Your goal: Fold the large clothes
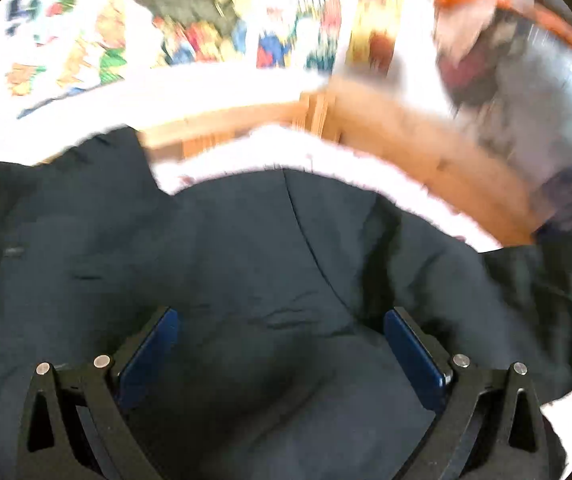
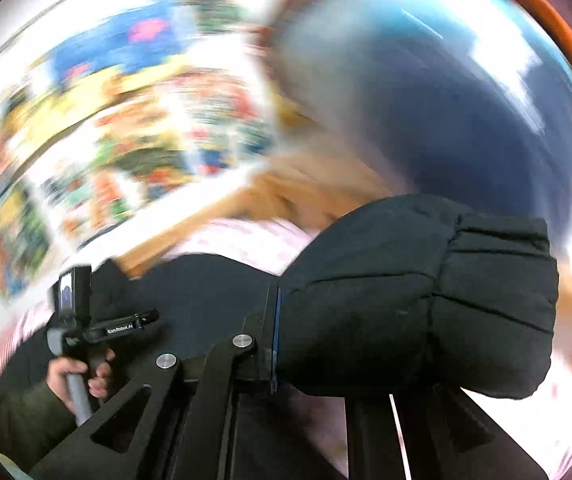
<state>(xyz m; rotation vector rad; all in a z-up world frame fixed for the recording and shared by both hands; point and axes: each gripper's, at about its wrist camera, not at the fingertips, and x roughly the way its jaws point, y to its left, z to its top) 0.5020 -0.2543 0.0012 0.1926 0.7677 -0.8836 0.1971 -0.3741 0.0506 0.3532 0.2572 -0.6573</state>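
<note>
Left wrist view: the left tool (image 1: pixel 282 344) hovers wide open and empty over the dark jacket (image 1: pixel 246 248) spread on the bed (image 1: pixel 222 164); right wrist view: the right tool (image 2: pixel 276 336), clamped tight, grips a puffy jacket fold at 3 o'clock.

surface: bed (image 1: pixel 222 156), pale sheet, probably pink-patterned | on it: dark padded jacket (image 1: pixel 246 248), spread

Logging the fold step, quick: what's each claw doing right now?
Left claw: open above the dark jacket, holding nothing.
Right claw: shut on a bunched part of the jacket.
</note>
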